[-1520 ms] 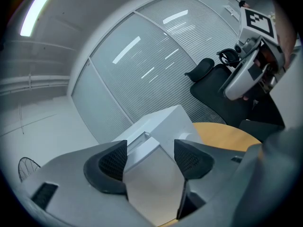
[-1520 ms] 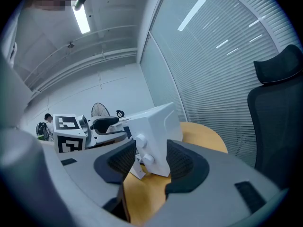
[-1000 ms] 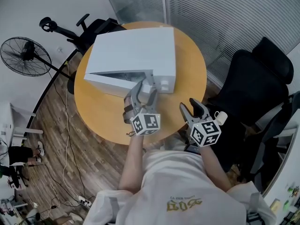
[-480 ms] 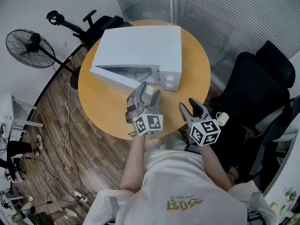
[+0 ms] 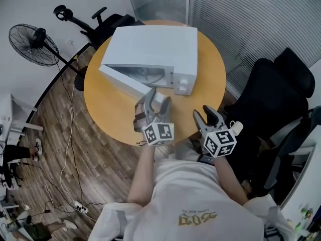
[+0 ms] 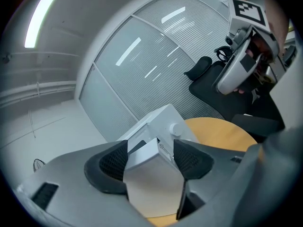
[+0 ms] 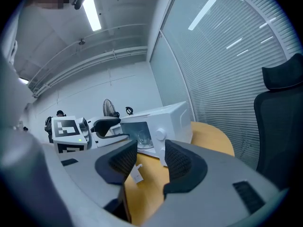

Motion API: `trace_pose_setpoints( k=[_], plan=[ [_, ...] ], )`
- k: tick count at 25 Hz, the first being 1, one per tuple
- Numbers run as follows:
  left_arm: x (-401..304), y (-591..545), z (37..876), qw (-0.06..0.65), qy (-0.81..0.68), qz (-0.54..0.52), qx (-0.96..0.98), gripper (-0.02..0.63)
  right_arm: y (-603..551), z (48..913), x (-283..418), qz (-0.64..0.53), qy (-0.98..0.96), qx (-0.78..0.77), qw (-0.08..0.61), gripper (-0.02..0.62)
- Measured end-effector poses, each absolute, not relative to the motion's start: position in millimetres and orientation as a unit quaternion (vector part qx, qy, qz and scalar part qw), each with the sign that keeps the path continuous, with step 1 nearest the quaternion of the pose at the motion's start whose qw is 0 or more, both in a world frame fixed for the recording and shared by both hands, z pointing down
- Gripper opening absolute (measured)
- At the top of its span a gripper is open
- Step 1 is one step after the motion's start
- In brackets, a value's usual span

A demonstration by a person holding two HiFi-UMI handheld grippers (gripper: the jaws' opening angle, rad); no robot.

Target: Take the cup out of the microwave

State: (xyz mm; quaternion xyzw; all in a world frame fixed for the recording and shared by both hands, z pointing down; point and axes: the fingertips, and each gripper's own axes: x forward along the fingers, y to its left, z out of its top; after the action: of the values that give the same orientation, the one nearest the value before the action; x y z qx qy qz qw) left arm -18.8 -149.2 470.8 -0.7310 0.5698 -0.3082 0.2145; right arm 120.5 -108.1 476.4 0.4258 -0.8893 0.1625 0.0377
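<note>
Round wooden table [image 5: 108,109] beneath the left claw [image 5: 159,95], standing fan [image 5: 30,45] and swivel chair [image 5: 95,21] well to its left, black office chair [image 5: 271,94] just right of the right claw [image 5: 202,112], blinds [image 5: 251,14] beyond both.

Round wooden table [image 5: 105,109] on plank floor [image 5: 55,149]; black office chairs [image 5: 271,99], a standing fan [image 5: 34,45]; slatted glass wall [image 5: 251,14] behind

— Left hand-held gripper [image 5: 156,100] is out ahead on a bare, stretched forearm [image 5: 143,174], jaws set on the door [image 5: 125,80] end.

— Right hand-held gripper [image 5: 203,113] sits just beside it, jaws apart, just been narrowing, nothing between them.
</note>
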Motion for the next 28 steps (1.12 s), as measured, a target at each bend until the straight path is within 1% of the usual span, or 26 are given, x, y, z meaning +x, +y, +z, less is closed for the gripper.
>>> trace_pose_setpoints(
  k=[11, 28],
  plan=[
    [-29.4, -128.3, 470.7, 0.217, 0.58, -0.311, -0.72, 0.302, -95.9, 476.8, 106.3, 0.17, -0.897, 0.407, 0.037, 0.175],
    [-46.9, -102.0, 468.6, 0.217, 0.598, -0.307, -0.707, 0.313, -86.9, 493.1, 65.6, 0.188, -0.911, 0.363, 0.059, 0.175]
  ],
)
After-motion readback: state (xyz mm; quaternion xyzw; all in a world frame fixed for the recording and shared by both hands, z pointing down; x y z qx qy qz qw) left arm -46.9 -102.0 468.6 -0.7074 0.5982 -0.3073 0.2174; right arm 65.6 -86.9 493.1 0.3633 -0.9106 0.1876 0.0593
